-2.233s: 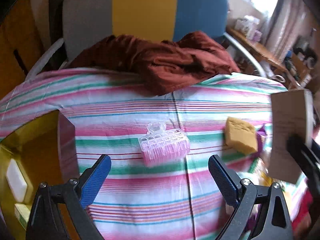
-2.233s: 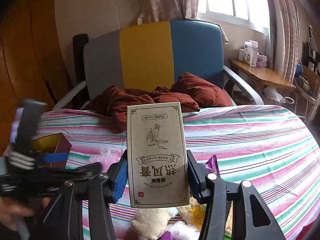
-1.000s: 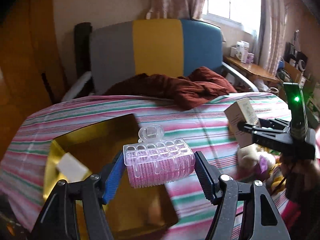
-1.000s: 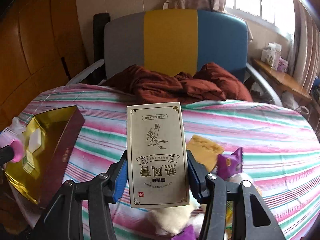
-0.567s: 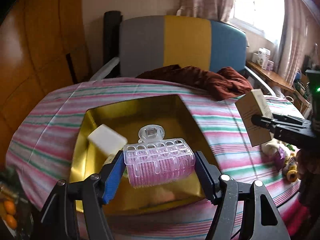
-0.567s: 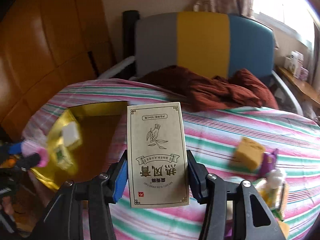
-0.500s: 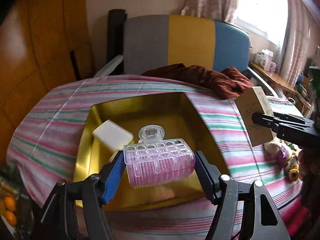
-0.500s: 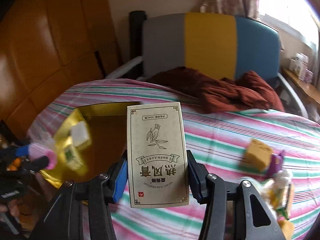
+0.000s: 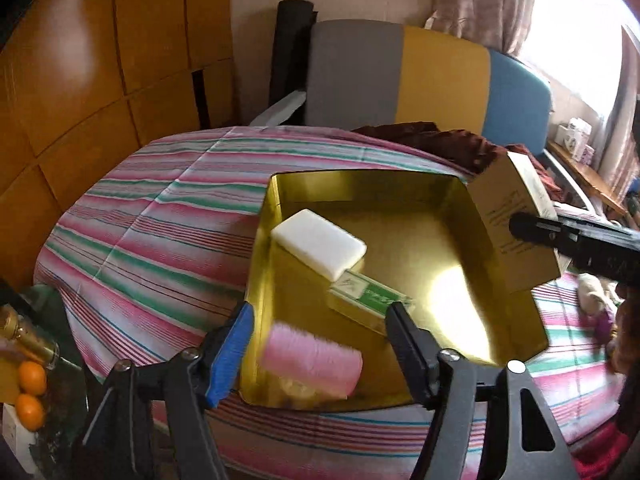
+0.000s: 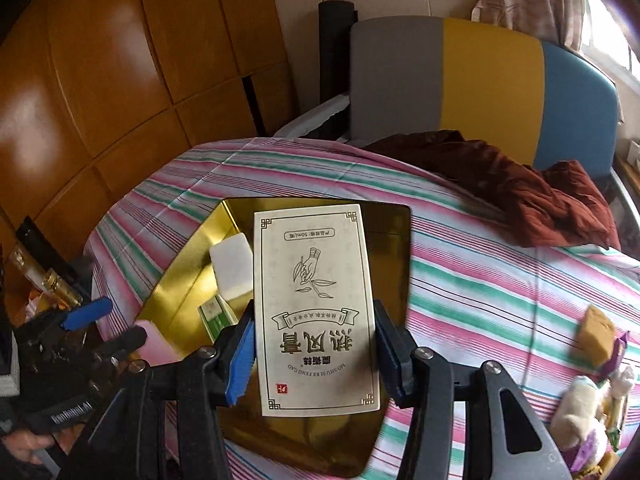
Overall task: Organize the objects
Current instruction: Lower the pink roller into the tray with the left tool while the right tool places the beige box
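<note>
A gold box (image 9: pixel 448 208) lies open on the striped tablecloth (image 9: pixel 168 216); it also shows in the right wrist view (image 10: pixel 188 276). Inside are a white block (image 9: pixel 320 242), a green-and-white carton (image 9: pixel 370 298) and a pink hair roller (image 9: pixel 312 360), blurred, at the box's near edge. My left gripper (image 9: pixel 320 338) is open just above the roller, not touching it. My right gripper (image 10: pixel 314 346) is shut on a beige printed carton (image 10: pixel 316 308), held upright over the box's right side, also seen in the left wrist view (image 9: pixel 516 224).
A dark red cloth (image 10: pixel 520 184) lies at the table's far side before a grey, yellow and blue chair (image 10: pixel 480 84). A yellow sponge (image 10: pixel 596 334) and small toys and packets (image 10: pixel 588 412) sit at the right. Oranges (image 9: pixel 30 392) and a gold bottle (image 9: pixel 24 340) are low left.
My left gripper carried the roller over the gold box, opened and let it go; the roller now lies in the box. My right gripper moved left with the carton to above the box.
</note>
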Demonstrator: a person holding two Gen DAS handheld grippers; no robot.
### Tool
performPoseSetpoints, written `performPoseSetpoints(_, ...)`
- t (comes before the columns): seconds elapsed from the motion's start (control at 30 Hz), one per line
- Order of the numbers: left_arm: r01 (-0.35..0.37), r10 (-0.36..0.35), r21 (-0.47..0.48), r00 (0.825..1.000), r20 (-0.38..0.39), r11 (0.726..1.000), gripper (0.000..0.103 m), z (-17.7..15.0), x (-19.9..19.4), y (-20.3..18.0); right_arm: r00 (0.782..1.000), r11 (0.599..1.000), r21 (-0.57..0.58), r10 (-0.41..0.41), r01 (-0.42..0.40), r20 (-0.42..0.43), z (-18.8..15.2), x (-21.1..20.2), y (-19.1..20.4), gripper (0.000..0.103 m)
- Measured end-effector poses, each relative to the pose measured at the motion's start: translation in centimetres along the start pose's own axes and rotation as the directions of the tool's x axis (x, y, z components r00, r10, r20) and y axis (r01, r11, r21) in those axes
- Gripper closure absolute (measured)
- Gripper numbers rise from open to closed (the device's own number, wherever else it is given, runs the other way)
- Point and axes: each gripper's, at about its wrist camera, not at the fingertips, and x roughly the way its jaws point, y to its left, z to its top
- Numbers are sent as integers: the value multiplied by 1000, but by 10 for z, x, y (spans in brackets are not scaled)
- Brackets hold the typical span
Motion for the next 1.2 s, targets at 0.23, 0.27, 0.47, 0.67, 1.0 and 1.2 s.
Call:
performPoseSetpoints(0.23, -5, 5, -30, 1000, 20, 1000, 20, -3, -1, 7, 1000, 1000, 27, -4, 4, 12, 15, 13, 13, 31)
performPoseSetpoints(0.27, -7, 8, -33, 1000, 27, 999, 19, -3, -4, 7, 1000, 1000, 27, -6, 6, 11, 13, 12, 14, 31)
performPoseSetpoints(0.47, -4, 8, -46, 996, 85, 999, 12, -2, -25, 3, 999, 999, 15, -43, 43, 5, -5, 0, 18, 31)
performPoseSetpoints(0.67, -6, 10, -37, 993, 121, 999, 9, -1, -41, -4, 996, 996, 6, -84, 84, 23, -21, -13, 25, 31)
performPoseSetpoints(1.0, -9, 11, -17, 990, 139, 1000, 9, -7, -55, -16, 988, 991, 24, -133, 132, 76, -36, -33, 27, 30)
performPoseSetpoints(1.2, -2, 2, 4, 991, 136, 1000, 8, -9, -56, -25, 986, 989, 42, -142, 139, 86, -42, -40, 24, 27)
